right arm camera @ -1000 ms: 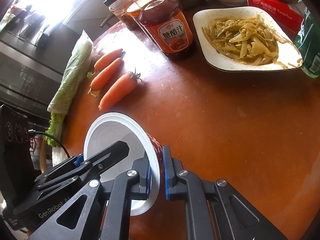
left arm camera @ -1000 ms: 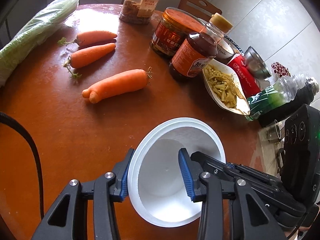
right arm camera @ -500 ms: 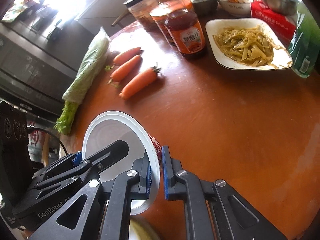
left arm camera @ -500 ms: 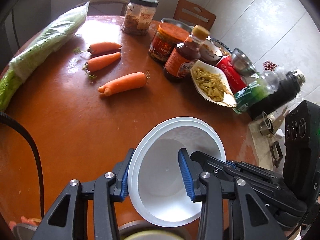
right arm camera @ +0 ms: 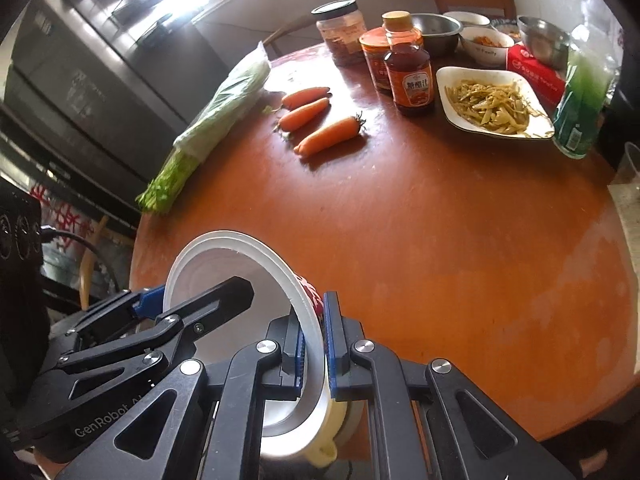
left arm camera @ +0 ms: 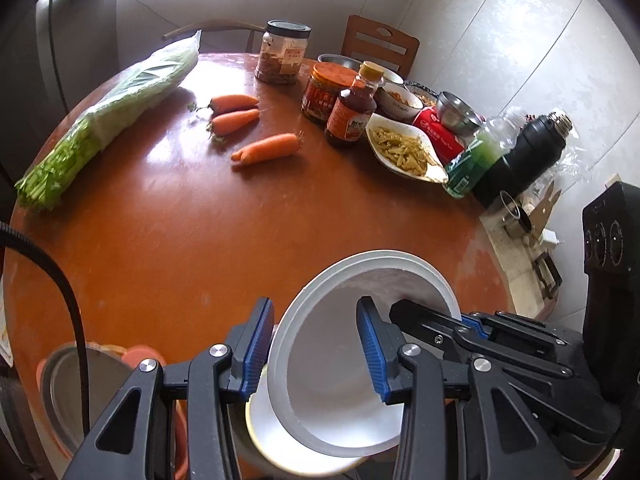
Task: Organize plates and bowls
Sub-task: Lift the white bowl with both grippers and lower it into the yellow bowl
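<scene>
Both grippers clamp 1 white bowl [left arm camera: 352,364] past the table's [left arm camera: 200,240] near edge: right gripper [right arm camera: 314,344] pinching its rim, left gripper [left arm camera: 316,348] apparently likewise.

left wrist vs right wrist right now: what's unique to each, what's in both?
Only the left wrist view: a black flask past the green bottle, and a metal pot below the table edge at lower left.

Only the right wrist view: the red print on the white bowl's outer wall, and the right gripper pinching that wall.

Both: the white bowl, the left gripper straddling its rim, three carrots, the bagged greens, the sauce bottle and the plate of shredded vegetables.
</scene>
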`<act>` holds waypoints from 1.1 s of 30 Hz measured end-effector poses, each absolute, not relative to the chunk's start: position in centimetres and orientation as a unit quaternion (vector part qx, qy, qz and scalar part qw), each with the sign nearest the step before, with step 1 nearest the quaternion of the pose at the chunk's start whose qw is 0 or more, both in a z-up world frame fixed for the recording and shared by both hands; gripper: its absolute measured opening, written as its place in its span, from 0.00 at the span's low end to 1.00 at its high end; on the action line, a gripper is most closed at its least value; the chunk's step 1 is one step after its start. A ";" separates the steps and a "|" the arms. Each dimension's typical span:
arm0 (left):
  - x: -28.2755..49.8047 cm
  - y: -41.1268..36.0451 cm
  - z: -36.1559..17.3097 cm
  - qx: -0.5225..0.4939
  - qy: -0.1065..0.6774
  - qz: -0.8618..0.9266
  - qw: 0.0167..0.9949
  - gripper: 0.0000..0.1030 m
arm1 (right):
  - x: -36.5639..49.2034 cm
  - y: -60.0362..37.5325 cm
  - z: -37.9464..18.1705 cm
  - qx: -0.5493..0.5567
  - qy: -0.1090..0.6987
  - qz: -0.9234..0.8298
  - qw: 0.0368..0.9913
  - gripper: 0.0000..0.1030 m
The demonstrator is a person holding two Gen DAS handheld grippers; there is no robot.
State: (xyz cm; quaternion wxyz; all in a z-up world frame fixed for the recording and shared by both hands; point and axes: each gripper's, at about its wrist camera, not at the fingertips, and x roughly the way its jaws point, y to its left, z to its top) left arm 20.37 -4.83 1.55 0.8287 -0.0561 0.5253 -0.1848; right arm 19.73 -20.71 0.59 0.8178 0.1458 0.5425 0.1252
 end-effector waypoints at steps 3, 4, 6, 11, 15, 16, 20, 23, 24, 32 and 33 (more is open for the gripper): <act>19.1 -4.0 1.2 -0.059 0.530 -0.187 0.825 0.41 | 18.3 -20.0 0.6 0.136 0.544 0.129 0.818 0.10; 18.7 -3.8 1.1 -0.057 0.529 -0.183 0.827 0.41 | 18.0 -19.8 0.5 0.135 0.545 0.131 0.817 0.10; 18.0 -3.5 0.8 -0.049 0.527 -0.173 0.830 0.41 | 17.4 -19.3 0.0 0.131 0.551 0.134 0.813 0.10; 17.3 -2.5 -0.3 -0.059 0.538 -0.168 0.824 0.41 | 16.6 -18.2 -1.0 0.119 0.564 0.136 0.806 0.10; 17.1 -2.3 -1.1 -0.057 0.542 -0.164 0.822 0.41 | 16.4 -17.6 -1.5 0.107 0.570 0.132 0.804 0.10; 17.0 -2.3 -1.3 -0.052 0.544 -0.162 0.822 0.41 | 16.4 -17.5 -1.8 0.104 0.574 0.132 0.801 0.10; 17.1 -2.2 -2.0 -0.052 0.551 -0.158 0.817 0.41 | 16.5 -17.2 -2.3 0.094 0.584 0.128 0.796 0.10; 17.2 -1.9 -2.8 -0.056 0.559 -0.157 0.812 0.41 | 16.8 -16.8 -2.9 0.082 0.592 0.124 0.792 0.10; 17.3 -1.8 -3.0 -0.056 0.560 -0.156 0.811 0.41 | 16.9 -16.6 -3.0 0.078 0.595 0.123 0.791 0.10; 17.4 -1.3 -4.4 -0.051 0.567 -0.150 0.808 0.41 | 17.2 -15.7 -4.2 0.067 0.607 0.121 0.783 0.10; 17.5 -1.3 -4.5 -0.051 0.568 -0.150 0.808 0.41 | 17.2 -15.7 -4.4 0.065 0.608 0.120 0.782 0.10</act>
